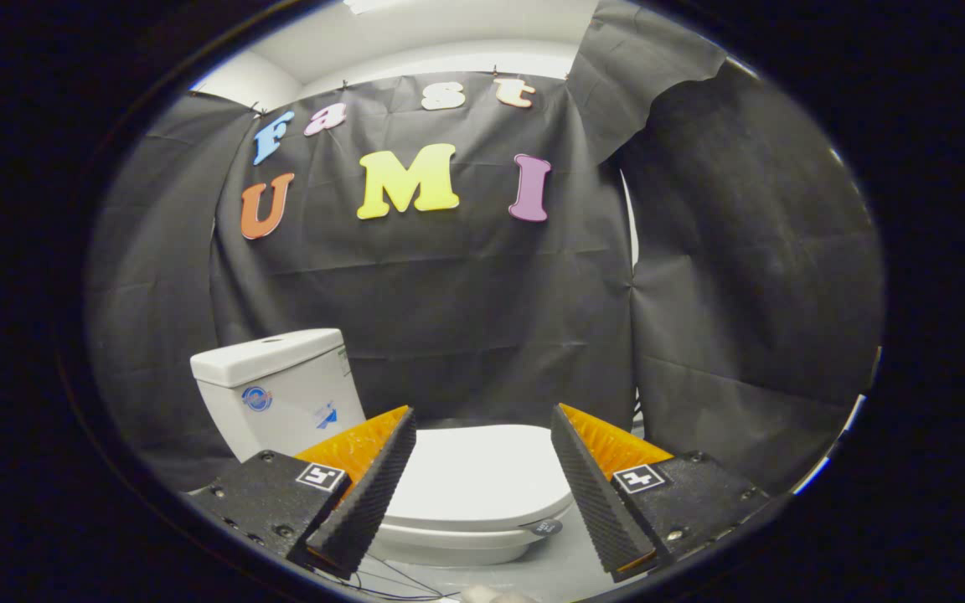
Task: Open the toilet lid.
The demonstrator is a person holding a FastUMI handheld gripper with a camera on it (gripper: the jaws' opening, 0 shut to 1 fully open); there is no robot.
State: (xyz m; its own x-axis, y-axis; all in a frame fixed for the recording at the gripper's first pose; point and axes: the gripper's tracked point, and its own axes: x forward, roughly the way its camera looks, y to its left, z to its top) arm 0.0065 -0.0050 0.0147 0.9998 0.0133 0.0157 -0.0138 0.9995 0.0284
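Black cloth wall (482,318) behind; white ceiling (441,33) above; grey floor (549,574) with thin cables (399,582).

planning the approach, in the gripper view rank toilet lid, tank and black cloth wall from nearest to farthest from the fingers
Gripper fingers are open.
1. Toilet lid: closed, between and just ahead of the fingers.
2. Tank: beyond the lid, to the left.
3. Black cloth wall: behind both.

The gripper (482,419) is level, its fingers spread wide, gripping nothing.
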